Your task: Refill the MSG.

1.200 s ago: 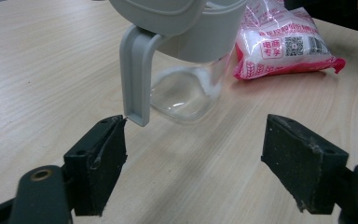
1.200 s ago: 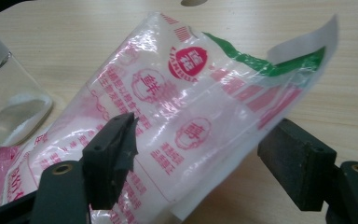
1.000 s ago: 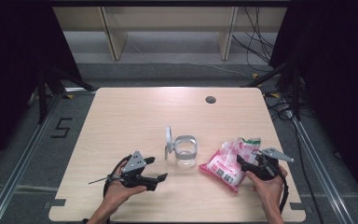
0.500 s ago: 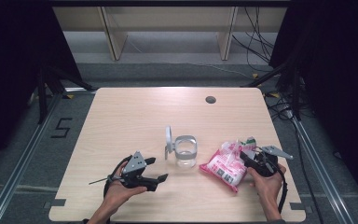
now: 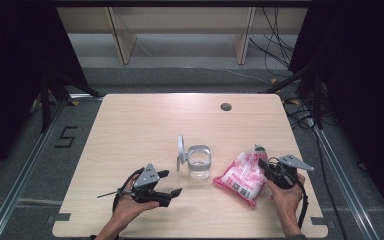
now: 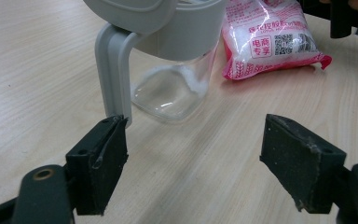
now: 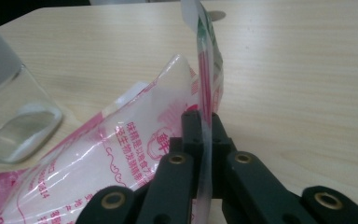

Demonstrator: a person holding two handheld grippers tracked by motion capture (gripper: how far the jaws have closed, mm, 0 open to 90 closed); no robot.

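A clear glass jar [image 5: 199, 162] with a little white powder at its bottom stands mid-table, its grey flip lid [image 5: 181, 150] swung open to the left. To its right lies a pink bag [image 5: 242, 175] of white granules. My right gripper [image 5: 263, 163] has just been closing and is shut on the bag's upright top edge [image 7: 204, 84], which is pinched between the pads [image 7: 204, 126]. My left gripper [image 5: 171, 182] rests open on the table, left of and in front of the jar. Its jaws [image 6: 196, 168] are apart and empty, facing the jar [image 6: 177, 88] and the bag [image 6: 270, 42].
A round cable hole [image 5: 225, 106] sits near the table's far edge. The wooden table [image 5: 140, 125] is bare around the jar. Dark curtains, floor rails and cables surround the table.
The right gripper's jaws have closed on the bag's top edge. Both hands stay where they were, and the jar and the left gripper are unchanged.
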